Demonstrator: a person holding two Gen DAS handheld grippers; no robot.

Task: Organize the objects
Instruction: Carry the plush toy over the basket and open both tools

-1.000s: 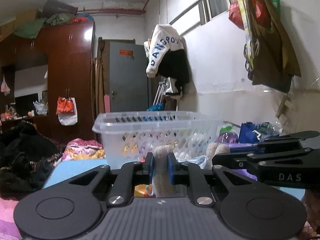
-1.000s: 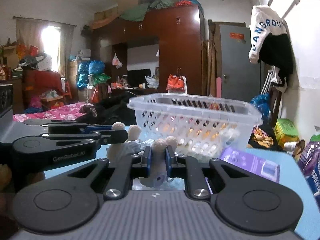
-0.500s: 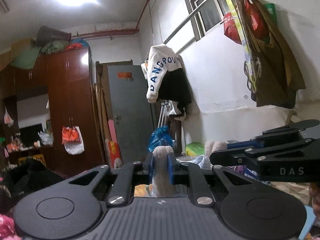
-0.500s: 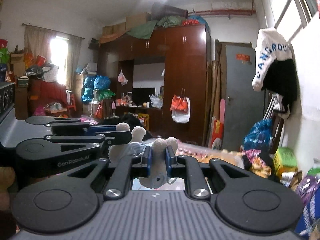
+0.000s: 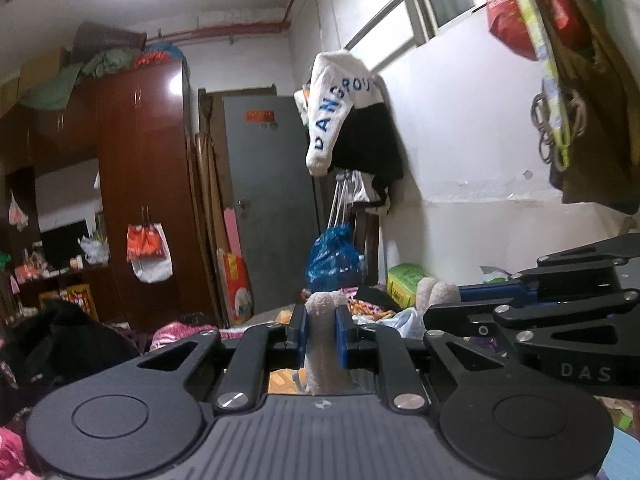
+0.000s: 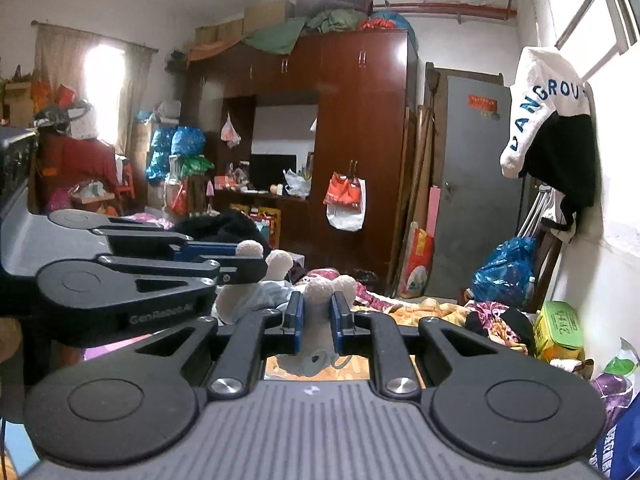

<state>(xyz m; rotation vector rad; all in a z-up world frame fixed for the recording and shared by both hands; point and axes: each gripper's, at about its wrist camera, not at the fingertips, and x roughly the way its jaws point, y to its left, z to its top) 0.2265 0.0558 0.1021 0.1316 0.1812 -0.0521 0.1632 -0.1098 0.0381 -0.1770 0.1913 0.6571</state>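
Both claws pinched on one plush toy (image 6: 316, 312), held up in the air betw them, room bkgd behind, no bench in view under it. Left claw (image 5: 321, 336) jaws narrow, closed on a cream fuzzy limb that pokes up betw the blue pads (image 5: 302, 334); in left wrist view right claw (image 5: 448, 310) comes in from the right w/ more cream limbs just beside its tip. Right claw jaws also narrow, clamped on another limb/paw pair; light blue cloth bit (image 6: 264, 294), prob part of the toy's outfit, sits to the left near the left claw (image 6: 256, 268) tip. Toy body mostly hidden by claw housings, can't tell overall shape or which limbs are which. Handling judgement: soft, light, squashy, not fragile; pile fabric gives decent friction so low slip risk, but limbs are floppy and compress, so body will dangle and swing when moved. Best hold = around a limb near where it joins the body, or the torso itself, not the tip, since a tip grip could pull thru. Two-claw hold spreads it out, may stretch seams if claws drift apart. Wardrobe (image 6: 360, 140) and grey door (image 6: 468, 184) far back, hanging white/black jacket (image 5: 348, 120) on right wall, not involved.
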